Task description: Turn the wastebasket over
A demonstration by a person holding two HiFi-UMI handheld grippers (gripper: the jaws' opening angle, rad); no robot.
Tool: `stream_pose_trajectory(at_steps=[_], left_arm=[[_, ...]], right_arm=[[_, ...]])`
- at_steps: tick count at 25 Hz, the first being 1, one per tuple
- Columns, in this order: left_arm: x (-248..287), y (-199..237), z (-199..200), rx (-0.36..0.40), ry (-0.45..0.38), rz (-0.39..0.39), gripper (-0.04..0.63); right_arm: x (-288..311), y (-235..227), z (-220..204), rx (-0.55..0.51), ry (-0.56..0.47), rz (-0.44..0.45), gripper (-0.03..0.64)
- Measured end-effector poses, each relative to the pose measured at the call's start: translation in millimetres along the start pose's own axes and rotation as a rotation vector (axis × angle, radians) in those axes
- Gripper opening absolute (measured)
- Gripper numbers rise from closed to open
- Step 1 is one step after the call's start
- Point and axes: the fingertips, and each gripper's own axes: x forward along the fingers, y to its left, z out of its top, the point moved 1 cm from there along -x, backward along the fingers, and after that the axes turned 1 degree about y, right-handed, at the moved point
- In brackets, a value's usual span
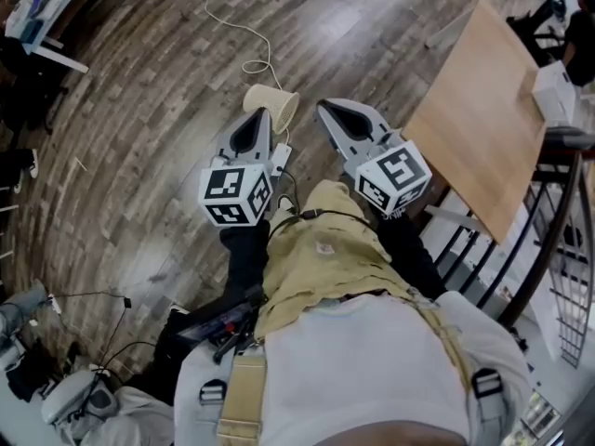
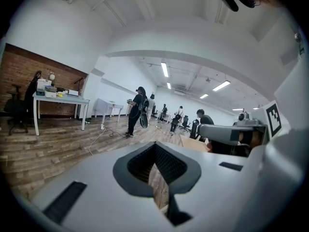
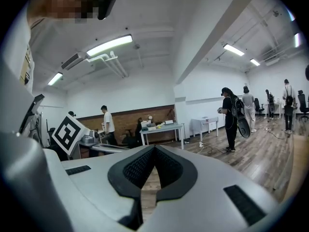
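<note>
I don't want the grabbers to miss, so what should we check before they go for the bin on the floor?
1. Wastebasket in sight, lying on its side on the floor: ok.
2. Left gripper jaws apart for a grab: not ok, shut and empty.
3. Right gripper jaws apart: not ok, shut and empty.
4. White cable clear of the wastebasket: cannot tell, it runs right up beside it.
5. Wooden table out of the way: ok, off to the right.

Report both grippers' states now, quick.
Left gripper: closed, nothing between its jaws.
Right gripper: closed, nothing between its jaws.
</note>
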Motion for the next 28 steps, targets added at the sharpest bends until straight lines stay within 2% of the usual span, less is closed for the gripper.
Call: stream_pose_trajectory(at_steps=[5,8,14,21,25,28], left_arm=[[22,13,-17,-0.033,0.059,0.001,0.002],[49,27,-18,-0.041,0.09,0.032,0.0],[119,64,-7,-0.02,0.165,0.133,0.002],[215,76,15,0.022,0.212,0.189,0.002],[244,94,-6,0.004,0.292,0.22,0.002],[260,110,-35,-0.017,0.375,0.229,0.002]], right_arm=[[16,-17,-20,0.041,0.056,-0.014,0.021],[36,-45,-23,0.065,0.067,0.003,0.021],[93,-123,-29,0.155,0.067,0.057,0.021],[139,-238,-14,0.161,0.072,0.103,0.021],[154,-287,-28,0.18,0.108,0.083,0.021],[163,-306,-54,0.213,0.169,0.062,0.021]])
